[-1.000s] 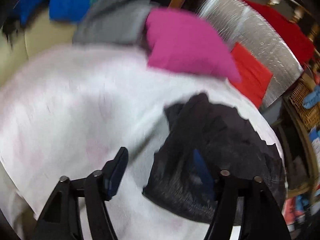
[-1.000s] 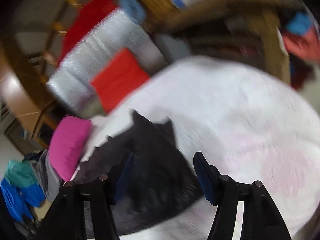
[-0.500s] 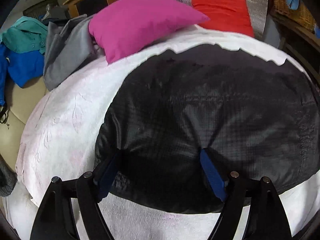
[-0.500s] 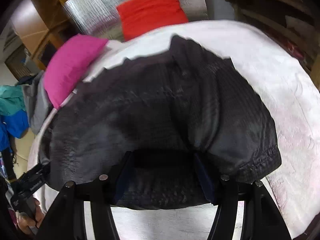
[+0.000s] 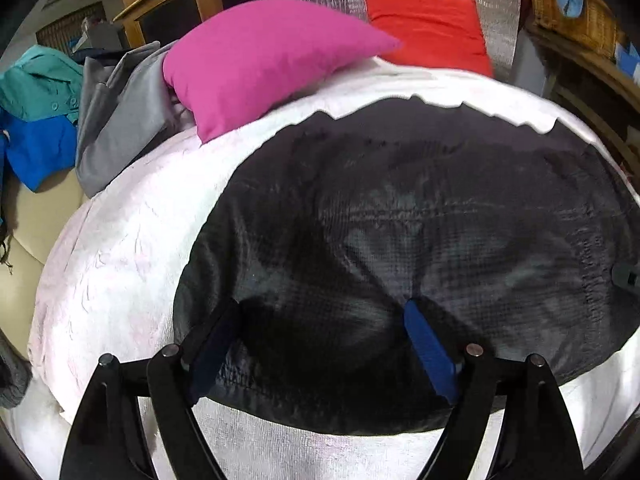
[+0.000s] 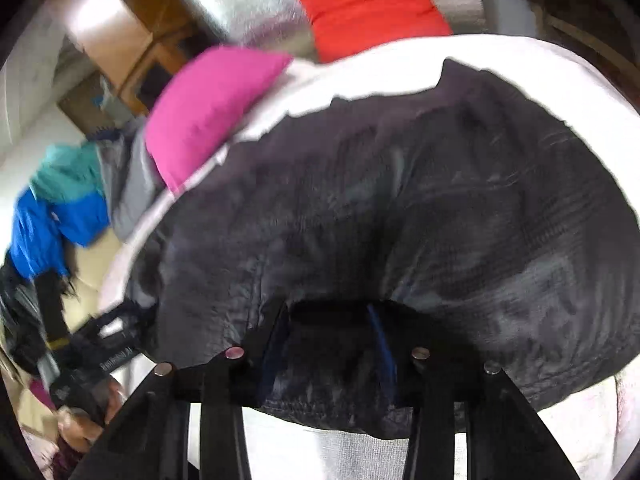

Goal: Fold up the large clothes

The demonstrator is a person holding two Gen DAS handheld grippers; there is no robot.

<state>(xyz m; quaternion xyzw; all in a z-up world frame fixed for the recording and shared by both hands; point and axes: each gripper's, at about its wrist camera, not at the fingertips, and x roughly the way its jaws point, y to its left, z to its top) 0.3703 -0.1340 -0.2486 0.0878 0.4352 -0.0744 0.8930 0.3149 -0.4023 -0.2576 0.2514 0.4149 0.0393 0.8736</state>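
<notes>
**Operator:** While the black garment [image 5: 420,220] is lying spread across the white bedcover [image 5: 120,248], why are both tools sitting at its near hem?

**Me:** I am working from the near edge because that hem is the free side; the far, jagged edge is resting toward the pink pillow [image 5: 260,60] and the red cushion [image 5: 428,32], so a fold would carry the near edge away from me. My left gripper [image 5: 320,344] is standing wide, its jaws having just been opening. Dark fabric is lying between the blue pads [image 5: 428,344], but I judge that they are not pressing it.

**Operator:** And the right side?

**Me:** My right gripper [image 6: 332,352] is standing narrower, its jaws having just been closing. A ridge of the hem is bunching up between them. The view is blurred and dark there, so I cannot tell whether the pads are actually clamping the cloth.

**Operator:** Why that spacing?

**Me:** I am keeping the tools apart along the same hem so that it rises evenly. The grey, teal and blue clothes [image 5: 48,120] are waiting off the left side.
</notes>
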